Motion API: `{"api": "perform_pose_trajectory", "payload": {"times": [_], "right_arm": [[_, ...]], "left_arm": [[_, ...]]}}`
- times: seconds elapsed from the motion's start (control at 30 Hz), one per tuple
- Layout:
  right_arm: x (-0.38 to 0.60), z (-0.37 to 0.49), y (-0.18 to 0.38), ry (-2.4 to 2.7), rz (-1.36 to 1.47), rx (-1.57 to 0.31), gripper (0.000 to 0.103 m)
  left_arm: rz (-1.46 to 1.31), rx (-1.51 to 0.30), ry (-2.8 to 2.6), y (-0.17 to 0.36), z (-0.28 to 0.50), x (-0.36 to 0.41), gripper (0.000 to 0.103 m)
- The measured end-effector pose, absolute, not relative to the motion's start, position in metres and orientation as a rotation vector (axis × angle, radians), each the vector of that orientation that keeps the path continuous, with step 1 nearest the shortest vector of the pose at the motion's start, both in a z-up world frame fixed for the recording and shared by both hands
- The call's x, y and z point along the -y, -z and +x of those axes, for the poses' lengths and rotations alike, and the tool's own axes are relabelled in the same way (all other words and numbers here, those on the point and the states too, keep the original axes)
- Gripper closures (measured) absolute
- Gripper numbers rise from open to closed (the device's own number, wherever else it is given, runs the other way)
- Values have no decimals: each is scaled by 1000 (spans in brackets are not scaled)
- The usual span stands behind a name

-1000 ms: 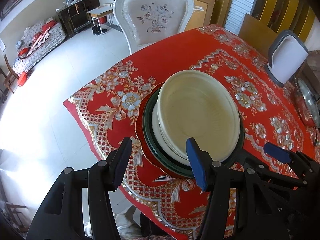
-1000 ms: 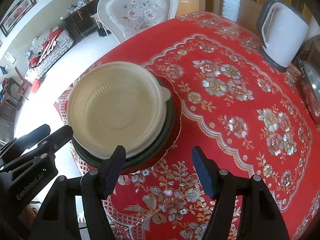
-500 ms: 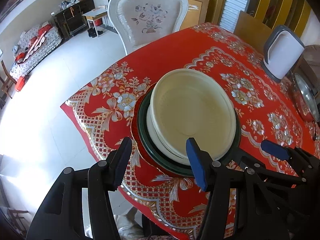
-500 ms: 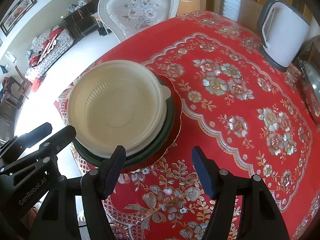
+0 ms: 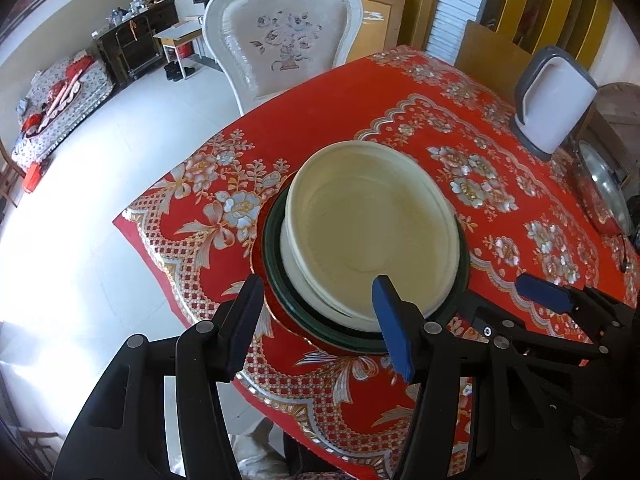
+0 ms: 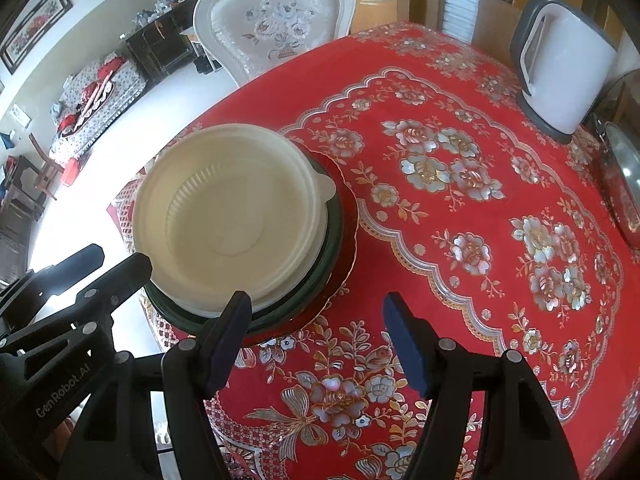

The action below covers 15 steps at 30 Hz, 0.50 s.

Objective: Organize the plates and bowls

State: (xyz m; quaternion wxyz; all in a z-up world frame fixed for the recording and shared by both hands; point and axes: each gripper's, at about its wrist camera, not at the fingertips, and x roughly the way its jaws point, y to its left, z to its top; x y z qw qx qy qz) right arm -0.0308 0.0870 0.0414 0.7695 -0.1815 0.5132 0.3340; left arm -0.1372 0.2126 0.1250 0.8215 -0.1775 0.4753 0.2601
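Right wrist: left gripper reads "GenRobot.AI".

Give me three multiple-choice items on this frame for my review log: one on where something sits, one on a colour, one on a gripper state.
1. Where is the white kettle?
A. at the far right of the table, apart from the stack
B. on top of the stack
C. on the chair

2. What colour is the plate directly under the cream bowls?
A. blue
B. dark green
C. yellow

3. What state is the right gripper in?
A. shut on a bowl
B. shut on the kettle
C. open, holding nothing

Answers: 1 A, it stands on the red tablecloth well away from the dishes. 2 B, a dark green rim rings the bowls. 3 C, its fingers stand apart over bare cloth.
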Motion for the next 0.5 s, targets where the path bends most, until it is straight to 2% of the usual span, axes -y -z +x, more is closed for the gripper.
{"api": "perform_pose_trajectory", "payload": {"times": [0.5], "right_arm": [[-85,-31,-41,-725,-383,-1114,34]], "left_arm": [[-348,-1001,-574,-127,-137,-212,45]]}}
